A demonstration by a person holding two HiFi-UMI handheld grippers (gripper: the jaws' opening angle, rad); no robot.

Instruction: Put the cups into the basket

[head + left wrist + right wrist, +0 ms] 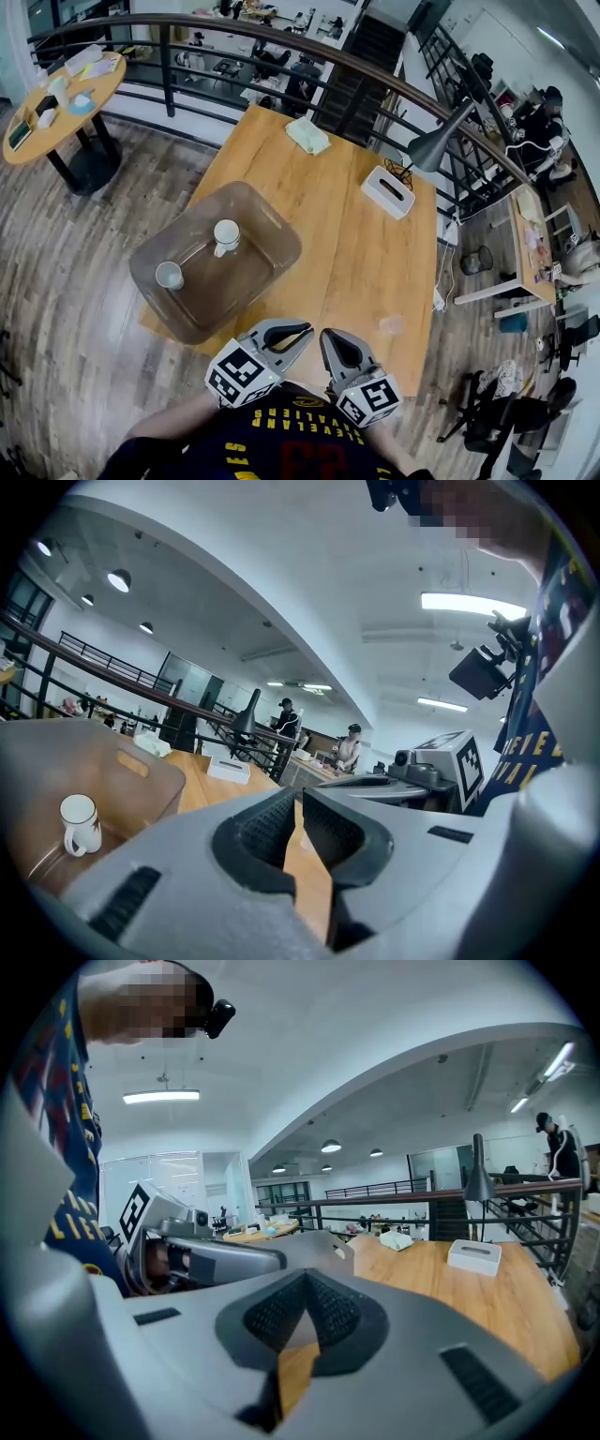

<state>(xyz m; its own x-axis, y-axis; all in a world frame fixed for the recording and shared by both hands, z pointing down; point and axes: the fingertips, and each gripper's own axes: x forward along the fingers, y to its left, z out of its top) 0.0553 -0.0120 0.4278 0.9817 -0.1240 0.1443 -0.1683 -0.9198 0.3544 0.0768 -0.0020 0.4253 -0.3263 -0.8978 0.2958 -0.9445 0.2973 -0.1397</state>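
Note:
Two white cups stand inside the translucent brown basket (272, 220) at the left of the wooden table: a mug with a handle (225, 235) and a smaller cup (170, 275). The left gripper view shows the mug (80, 822) behind the basket's wall (141, 772). Both grippers hover side by side at the table's near edge, close to my body and apart from the basket. My left gripper (304, 331) (297, 801) is shut and empty. My right gripper (328, 337) (305, 1280) is shut too, with nothing between its pads.
A white tissue box (388, 191) and a folded pale cloth (307, 135) lie on the far part of the table. A grey lamp (441, 141) leans over the right edge. A dark railing (281, 47) curves behind; a round table (66, 103) stands at left.

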